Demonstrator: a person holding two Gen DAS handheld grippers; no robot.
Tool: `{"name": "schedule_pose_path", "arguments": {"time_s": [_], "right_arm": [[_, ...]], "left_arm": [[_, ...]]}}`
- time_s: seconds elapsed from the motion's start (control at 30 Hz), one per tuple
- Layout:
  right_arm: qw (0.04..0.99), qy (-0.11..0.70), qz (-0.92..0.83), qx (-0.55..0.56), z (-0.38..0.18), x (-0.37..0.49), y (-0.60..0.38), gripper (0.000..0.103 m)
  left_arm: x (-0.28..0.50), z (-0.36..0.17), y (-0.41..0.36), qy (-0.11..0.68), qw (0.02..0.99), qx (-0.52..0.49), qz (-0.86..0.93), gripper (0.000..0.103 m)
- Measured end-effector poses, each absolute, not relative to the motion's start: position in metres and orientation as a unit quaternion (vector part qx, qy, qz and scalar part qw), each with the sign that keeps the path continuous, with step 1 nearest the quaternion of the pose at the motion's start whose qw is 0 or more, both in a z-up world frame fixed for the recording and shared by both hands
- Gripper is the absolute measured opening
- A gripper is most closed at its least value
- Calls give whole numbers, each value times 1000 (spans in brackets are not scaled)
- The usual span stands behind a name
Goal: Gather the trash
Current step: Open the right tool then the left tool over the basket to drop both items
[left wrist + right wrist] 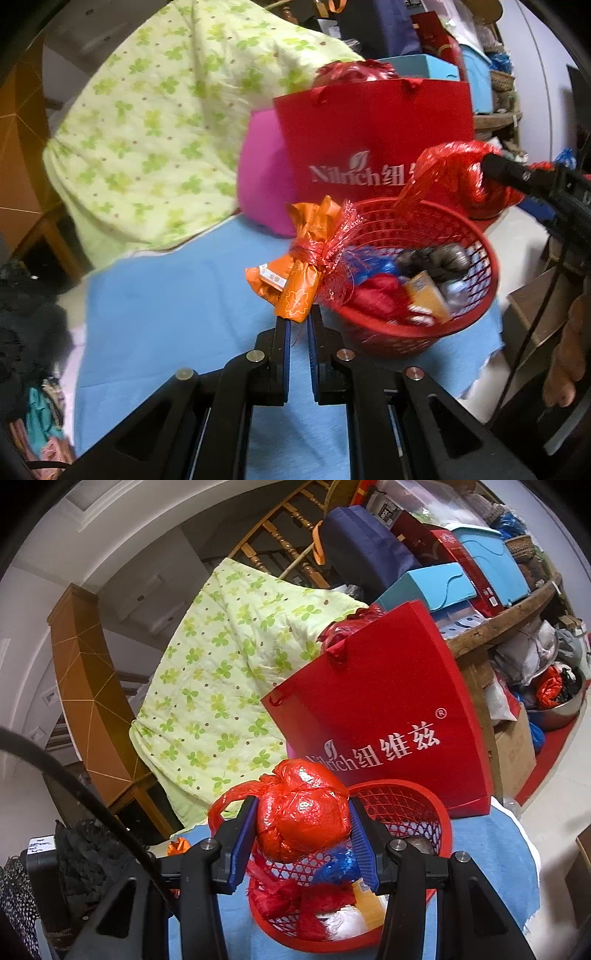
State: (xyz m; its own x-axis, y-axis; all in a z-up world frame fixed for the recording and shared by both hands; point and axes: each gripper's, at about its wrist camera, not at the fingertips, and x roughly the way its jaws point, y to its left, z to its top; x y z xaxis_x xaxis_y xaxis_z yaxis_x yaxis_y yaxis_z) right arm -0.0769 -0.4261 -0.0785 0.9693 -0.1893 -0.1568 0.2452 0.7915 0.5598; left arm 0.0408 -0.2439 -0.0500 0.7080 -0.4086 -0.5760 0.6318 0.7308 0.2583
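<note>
Blue tablecloth (166, 314), cluttered room | our left gripper (298, 321) clamps the orange wrapper (291, 284), right gripper (303, 834) clamps the knotted red bag (303, 808) | red mesh basket (480, 295) near the cloth's edge, risks tipping if nudged.

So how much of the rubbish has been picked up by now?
Done: the red basket on the blue cloth already holds several pieces, among them a yellow carton and blue plastic. In hand: the left gripper pinches an orange wrapper beside the rim; the right gripper holds a knotted red bag over the basket. Left: dropping both in.
</note>
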Motion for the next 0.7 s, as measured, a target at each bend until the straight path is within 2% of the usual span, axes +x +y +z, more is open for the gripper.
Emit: {"name": "schedule_pose_path", "arguments": {"time_s": [0.47, 0.53, 0.57, 0.6, 0.7], "right_arm": [[894, 91, -148, 413, -113, -65, -479, 54], [884, 100, -144, 433, -119, -58, -485, 60], [879, 103, -136, 444, -122, -55, -488, 67], [877, 103, -132, 450, -123, -53, -489, 68], [879, 101, -133, 447, -122, -49, -488, 68]], "left_arm": [[74, -61, -301, 303, 847, 177, -399, 11], [79, -68, -307, 315, 842, 179, -400, 23], [81, -71, -307, 318, 843, 178, -395, 37], [81, -72, -307, 318, 846, 177, -390, 43], [75, -73, -293, 314, 850, 173, -386, 48]]}}
